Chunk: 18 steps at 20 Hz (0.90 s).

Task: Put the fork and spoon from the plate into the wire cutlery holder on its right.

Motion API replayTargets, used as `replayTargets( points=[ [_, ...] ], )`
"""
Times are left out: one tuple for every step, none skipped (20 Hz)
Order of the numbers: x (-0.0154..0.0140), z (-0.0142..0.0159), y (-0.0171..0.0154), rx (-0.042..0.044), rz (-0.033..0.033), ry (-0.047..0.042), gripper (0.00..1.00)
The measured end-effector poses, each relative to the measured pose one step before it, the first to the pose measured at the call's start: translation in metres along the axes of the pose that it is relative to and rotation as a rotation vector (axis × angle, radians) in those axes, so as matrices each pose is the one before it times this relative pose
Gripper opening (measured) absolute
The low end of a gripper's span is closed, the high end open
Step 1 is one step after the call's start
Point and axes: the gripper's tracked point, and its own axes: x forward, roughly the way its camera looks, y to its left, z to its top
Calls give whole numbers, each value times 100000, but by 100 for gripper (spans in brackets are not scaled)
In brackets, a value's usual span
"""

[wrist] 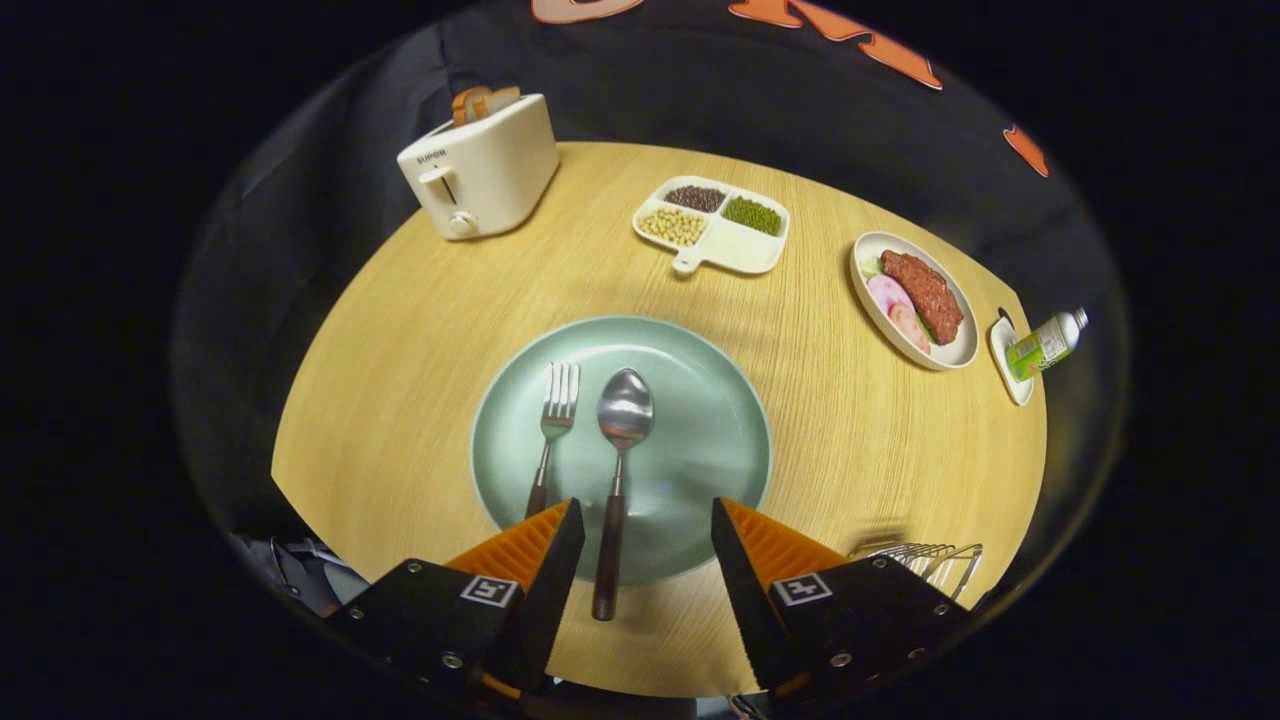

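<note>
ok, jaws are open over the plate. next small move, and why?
Probably lower and close on the spoon: its handle already lies between the open jaws of the gripper, nearer the left one, so nudge left first. The fork lies further left on the plate, its handle end behind the left jaw. The holder waits to the right.

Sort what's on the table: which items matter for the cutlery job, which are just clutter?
Job: fork and spoon on the green plate; wire cutlery holder to its right; gripper, open, spoon handle between its fingers.

Clutter: toaster, divided bean dish, plate of meat, small bottle.
</note>
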Motion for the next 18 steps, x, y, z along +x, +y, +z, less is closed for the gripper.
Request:
replayTargets(
  points=[
    [579, -242, 24, -545, -193, 2249, 75],
    [542, -140, 108, -420, 161, 2134, 70],
    [581, -141, 126, 70, 41, 2186, 68],
    [534, -139, 309, 121, 867, 2212, 64],
    [455, -87, 137, 470, -137, 1813, 61],
    [442, -37, 26, -56, -388, 1720, 55],
    [555, -280, -15, 180, -805, 1950, 49],
    [345, -153, 29, 253, -312, 1913, 44],
    [389, -176, 22, 808, -391, 1496, 38],
    [207, 71, 85, 1003, 137, 702, 29],
    [229, -63, 108, 1037, 474, 371, 24],
    [-61, 180, 329, 266, 1937, -248, 16],
    [-59, 29, -8, -3, 1029, -608, 14],
    [-200, 138, -90, 524, 864, -740, 10],
    [-148, -38, 0, 1122, 428, -914, 8],
    [-527, 282, -143, 979, 513, -1953, 6],
    [-562, 176, -226, 613, 474, -2070, 5],
    [-787, 301, -149, 975, 1047, -2091, 5]
  ],
)
